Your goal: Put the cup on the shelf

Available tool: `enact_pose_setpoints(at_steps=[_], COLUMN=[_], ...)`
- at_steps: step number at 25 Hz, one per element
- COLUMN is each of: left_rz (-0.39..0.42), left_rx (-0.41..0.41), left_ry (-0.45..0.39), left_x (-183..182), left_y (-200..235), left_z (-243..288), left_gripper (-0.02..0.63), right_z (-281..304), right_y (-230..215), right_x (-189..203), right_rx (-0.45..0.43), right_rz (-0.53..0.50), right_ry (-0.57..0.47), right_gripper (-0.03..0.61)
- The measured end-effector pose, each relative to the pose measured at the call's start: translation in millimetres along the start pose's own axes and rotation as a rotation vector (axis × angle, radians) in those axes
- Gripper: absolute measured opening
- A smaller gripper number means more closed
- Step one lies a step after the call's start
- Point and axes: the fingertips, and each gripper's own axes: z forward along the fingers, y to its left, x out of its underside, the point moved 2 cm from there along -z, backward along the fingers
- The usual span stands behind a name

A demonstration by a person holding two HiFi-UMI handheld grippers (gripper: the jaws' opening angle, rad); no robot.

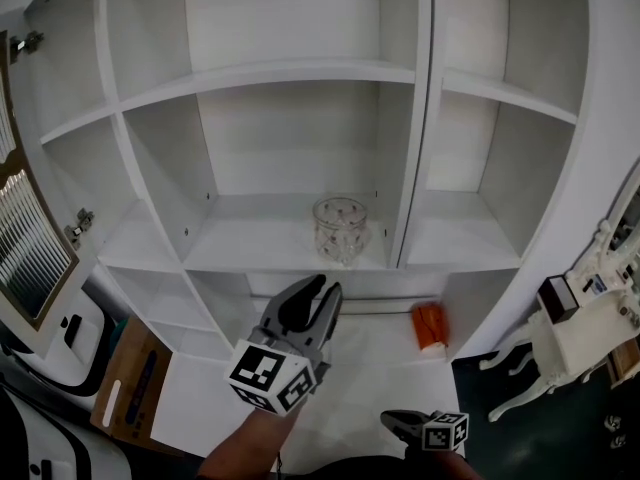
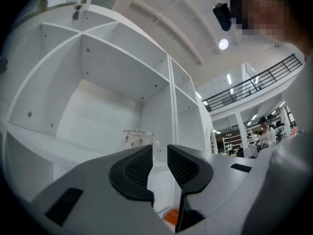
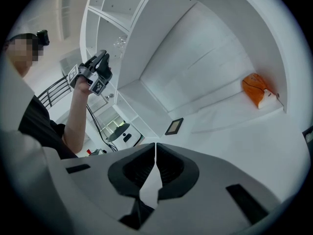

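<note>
The clear glass cup with a small flower print (image 1: 340, 230) stands upright on the middle white shelf (image 1: 250, 246) of the white cabinet (image 1: 600, 168), at the centre of the head view, so we judge the placing itself as done. The left gripper (image 1: 318, 293) hangs just below and in front of that shelf's front edge, at lower centre of the frame. Its jaws stand a little apart with nothing between the pads, and the cup shows beyond them, free of any touch. The right gripper (image 1: 392, 421) sits low at the bottom edge, jaws closed together and empty. What seems left is only to draw the left gripper back and clear. The cup sits near the shelf's front edge, so a knock there could tip it off. The upright divider (image 1: 412, 168) stands near its right side, with a gap between them. To the cup's left the bay is bare and wide, and the board above is well apart. Below, toward lower right, an orange packet (image 1: 430, 326) lies on the bottom board, well apart from both grippers.
</note>
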Motion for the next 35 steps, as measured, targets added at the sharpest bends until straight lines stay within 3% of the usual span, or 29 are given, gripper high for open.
enact_pose_setpoints(at_steps=[5, 10, 13, 17, 19, 24, 29, 32, 35], left_rz=[-0.047, -0.147, -0.235, -0.302, -0.278, -0.125, -0.057, 0.017, 0.03], left_rx=[0.002, 0.118, 0.078, 0.002, 0.008, 0.067, 0.088, 0.117, 0.136], left_ry=[0.014, 0.175, 0.26, 0.299, 0.336, 0.437, 0.417, 0.418, 0.389], left_x=[21.7, 94.3, 139.2, 167.1, 174.8, 187.7, 174.0, 154.8, 136.1], left_y=[-21.1, -54.2, -65.5, -81.5, -95.1, -128.3, -132.5, -124.9, -114.2], left_z=[-32.6, -73.7, -105.0, -116.1, -113.2, -107.6, -115.3, -126.3, -138.2], left_gripper=[0.071, 0.048, 0.048, 0.046, 0.044, 0.044, 0.038, 0.038, 0.038], right_z=[-2.7, -13.0, -31.7, -57.9, -68.4, -83.2, -75.3, -53.9, -28.9], right_y=[14.5, 32.4, 44.3, 50.6, 57.5, 76.1, 131.7, 163.5, 187.2], right_x=[-2.5, -10.3, -18.8, -33.4, -42.3, -68.8, -95.9, -99.1, -95.9], right_rx=[-0.052, -0.109, -0.16, -0.204, -0.208, -0.191, -0.316, -0.353, -0.364], right_rz=[-0.045, -0.119, -0.139, -0.147, -0.184, -0.283, -0.324, -0.372, -0.377], right_ry=[0.02, 0.005, -0.035, -0.079, -0.091, -0.18, -0.291, -0.315, -0.322], right_gripper=[0.017, 0.017, 0.017, 0.018, 0.017, 0.017, 0.017, 0.017, 0.016])
